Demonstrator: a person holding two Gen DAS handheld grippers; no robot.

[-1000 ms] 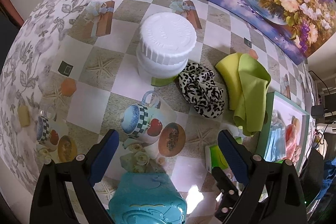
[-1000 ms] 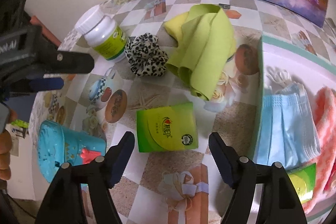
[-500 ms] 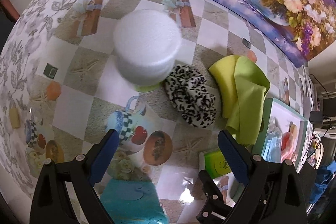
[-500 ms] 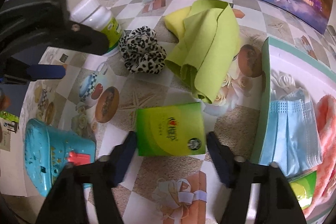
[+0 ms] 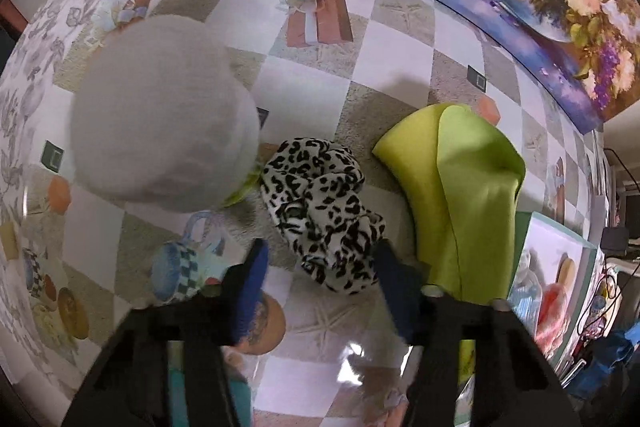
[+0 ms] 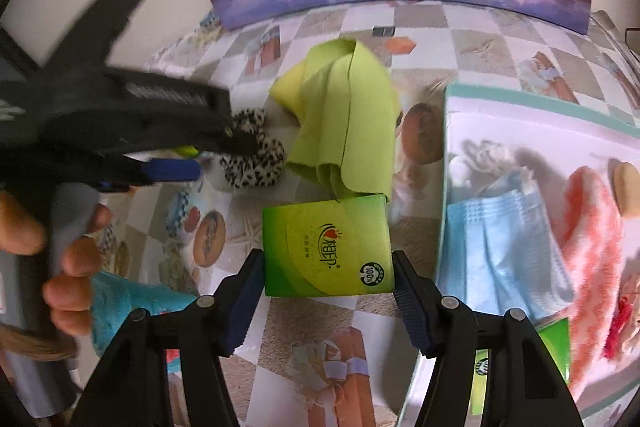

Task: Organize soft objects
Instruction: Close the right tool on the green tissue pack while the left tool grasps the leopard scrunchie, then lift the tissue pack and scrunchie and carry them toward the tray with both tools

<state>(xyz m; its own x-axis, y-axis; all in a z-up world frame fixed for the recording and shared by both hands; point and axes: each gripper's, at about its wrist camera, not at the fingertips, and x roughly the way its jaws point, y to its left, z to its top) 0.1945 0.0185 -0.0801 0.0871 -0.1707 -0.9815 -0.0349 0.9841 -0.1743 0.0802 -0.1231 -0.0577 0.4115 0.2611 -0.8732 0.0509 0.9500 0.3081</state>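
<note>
Closing around the leopard-print scrunchie (image 5: 324, 215), the left gripper (image 5: 320, 279) now has this soft ring between its blue jaws, which have just been narrowing; a moment ago they stood wide over a bare part of the bench (image 5: 404, 43), nearer than the white bottle (image 5: 160, 123). From the blurred picture I cannot tell if the pads already press on the fabric. The scrunchie lies on the bench between the bottle on its left and the green cloth (image 5: 468, 195) on its right.

The right gripper (image 6: 328, 279) has its jaws closed on the green tissue pack (image 6: 328, 247), one pad against each side, where before they stood apart from it. The pack sits just left of the tray (image 6: 444, 155), which holds a blue mask (image 6: 500, 239) and a pink cloth (image 6: 592, 251). In my judgement, both soft things are about to go into the tray.
</note>
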